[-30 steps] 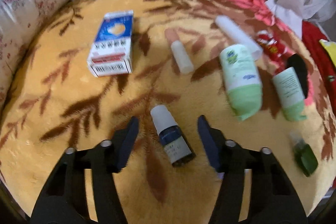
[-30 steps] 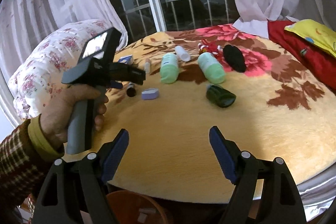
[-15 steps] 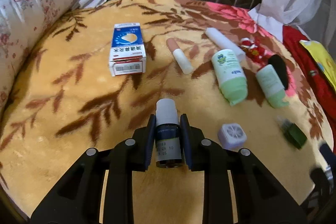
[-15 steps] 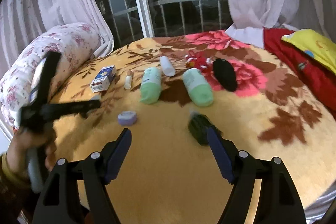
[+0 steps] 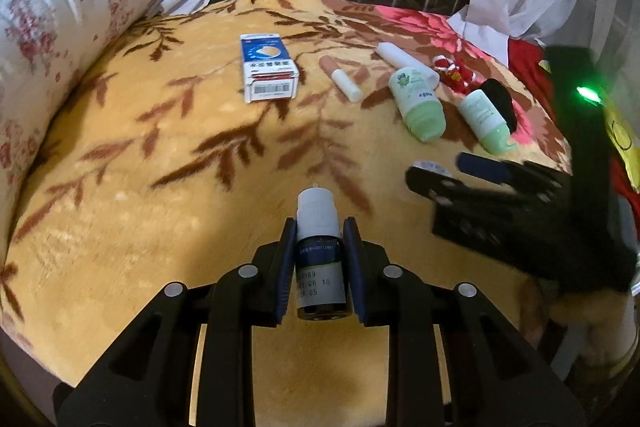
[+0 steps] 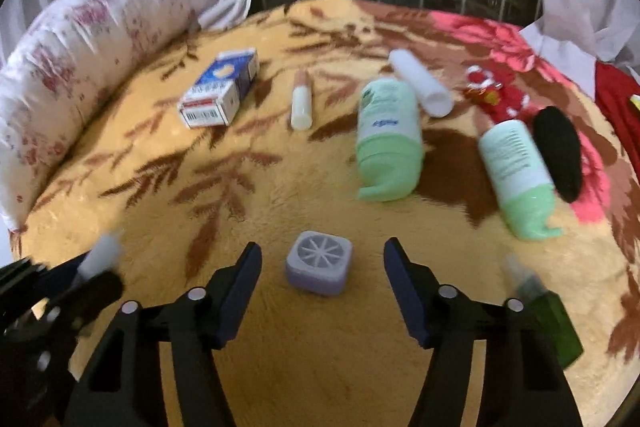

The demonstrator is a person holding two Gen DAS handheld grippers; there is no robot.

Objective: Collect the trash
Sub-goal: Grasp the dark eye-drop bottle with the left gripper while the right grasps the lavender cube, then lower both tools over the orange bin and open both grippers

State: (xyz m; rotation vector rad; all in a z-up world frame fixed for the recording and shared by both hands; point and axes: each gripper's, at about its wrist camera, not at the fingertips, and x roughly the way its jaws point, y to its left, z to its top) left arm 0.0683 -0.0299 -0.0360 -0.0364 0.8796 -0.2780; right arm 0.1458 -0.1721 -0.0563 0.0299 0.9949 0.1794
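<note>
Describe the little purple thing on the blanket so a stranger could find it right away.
On the yellow leaf-patterned blanket, look near its front edge, between the open right gripper fingers. The purple case is the only squarish lilac item, with a spoked top.

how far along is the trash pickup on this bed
Early. In hand: the left gripper is shut on the small dropper bottle. The right gripper has been closing, pads apart, around the lilac square container. Left on the blanket: blue box, lip balm, two green bottles, white tube, dark green bottle.
</note>
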